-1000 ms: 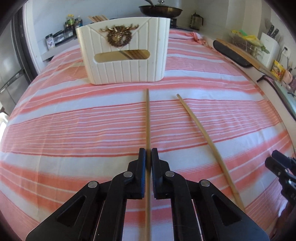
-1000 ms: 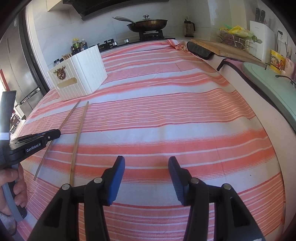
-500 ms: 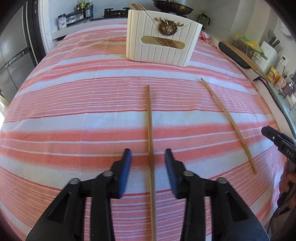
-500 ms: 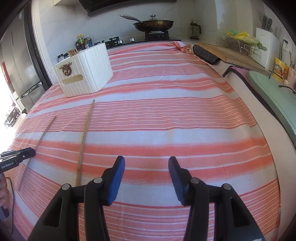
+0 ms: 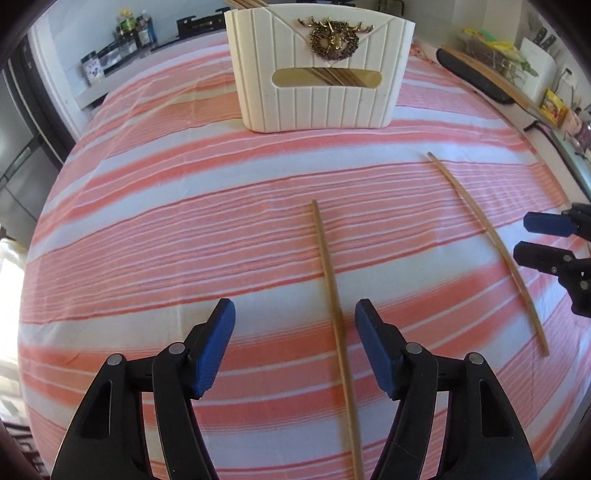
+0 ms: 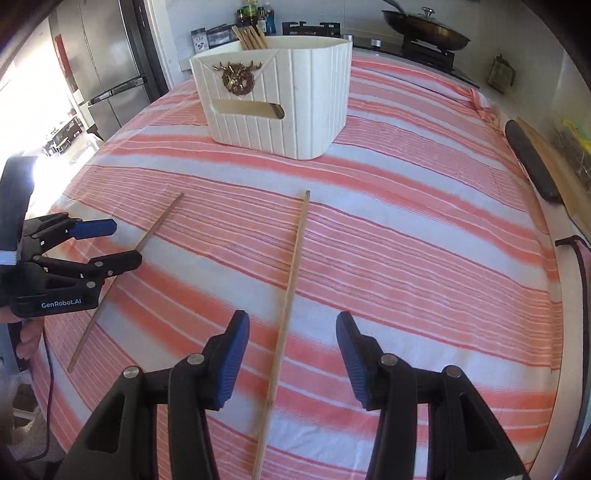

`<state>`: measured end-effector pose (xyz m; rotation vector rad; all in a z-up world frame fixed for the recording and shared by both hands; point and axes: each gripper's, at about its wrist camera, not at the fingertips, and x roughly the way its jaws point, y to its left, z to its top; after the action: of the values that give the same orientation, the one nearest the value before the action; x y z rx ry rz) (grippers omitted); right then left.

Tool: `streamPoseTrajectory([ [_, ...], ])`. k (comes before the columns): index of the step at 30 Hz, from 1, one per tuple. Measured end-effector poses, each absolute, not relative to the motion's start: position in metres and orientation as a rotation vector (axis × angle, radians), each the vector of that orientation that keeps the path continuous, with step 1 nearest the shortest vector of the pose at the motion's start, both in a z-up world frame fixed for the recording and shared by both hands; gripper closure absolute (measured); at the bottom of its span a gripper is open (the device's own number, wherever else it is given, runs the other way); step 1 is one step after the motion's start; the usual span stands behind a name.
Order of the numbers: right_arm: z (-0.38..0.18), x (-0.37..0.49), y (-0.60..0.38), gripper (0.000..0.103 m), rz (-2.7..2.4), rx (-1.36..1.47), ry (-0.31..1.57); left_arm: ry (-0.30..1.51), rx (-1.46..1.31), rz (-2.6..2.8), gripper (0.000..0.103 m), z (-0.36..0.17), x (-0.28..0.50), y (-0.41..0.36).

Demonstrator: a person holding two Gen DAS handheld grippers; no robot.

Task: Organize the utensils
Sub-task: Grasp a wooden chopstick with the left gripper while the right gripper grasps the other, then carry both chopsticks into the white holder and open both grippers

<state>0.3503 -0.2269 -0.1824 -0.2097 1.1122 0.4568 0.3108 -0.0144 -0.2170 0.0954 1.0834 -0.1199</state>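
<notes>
Left chopstick [image 5: 334, 306] cut off at bottom edge, basket [image 6: 280, 96] hiding most of its stored chopsticks [image 6: 251, 37]

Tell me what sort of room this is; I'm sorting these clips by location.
Most likely a home kitchen: a lidded frying pan sits on a stove at the back, a steel fridge stands to one side, and sauce bottles line the counter beyond the striped cloth.

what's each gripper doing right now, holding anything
left gripper: open, jaws just opened, holding nothing; left chopstick lies between them.
right gripper: open, empty, over right chopstick.
</notes>
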Motion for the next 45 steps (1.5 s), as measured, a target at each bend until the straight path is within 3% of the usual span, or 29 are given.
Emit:
streamPoseTrajectory([
  [12, -0.207, 0.405, -0.197, 0.053, 0.440, -0.258, 1.203, 1.104, 0.126, -0.140, 0.037, -0.221, 0.333, -0.020],
  [13, -0.207, 0.412, -0.195, 0.053, 0.432, -0.250, 1.186, 1.111, 0.111, -0.155, 0.050, -0.220, 0.336, -0.021],
  [14, -0.207, 0.420, -0.191, 0.054, 0.431, -0.238, 1.181, 1.111, 0.106, -0.163, 0.073, -0.218, 0.339, -0.021],
  [16, -0.206, 0.431, -0.186, 0.091, 0.432, -0.228, 1.160, 1.113, 0.103, -0.182, 0.098, -0.217, 0.343, -0.023],
  [17, -0.205, 0.434, -0.184, 0.097, 0.414, -0.239, 1.147, 1.112, 0.086, -0.190, 0.099, -0.216, 0.344, -0.023],
  [21, -0.182, 0.427, -0.198, 0.097, 0.436, -0.135, 1.086, 1.035, 0.024, -0.212, 0.100, -0.196, 0.332, -0.015],
  [36, -0.001, 0.329, -0.271, 0.097, 0.517, 0.038, 0.647, 0.661, -0.160, -0.345, 0.100, -0.039, 0.275, 0.027],
  [45, 0.101, 0.392, -0.251, 0.097, 0.460, 0.031, 0.344, 0.350, -0.183, -0.207, 0.100, 0.075, 0.349, 0.037],
])
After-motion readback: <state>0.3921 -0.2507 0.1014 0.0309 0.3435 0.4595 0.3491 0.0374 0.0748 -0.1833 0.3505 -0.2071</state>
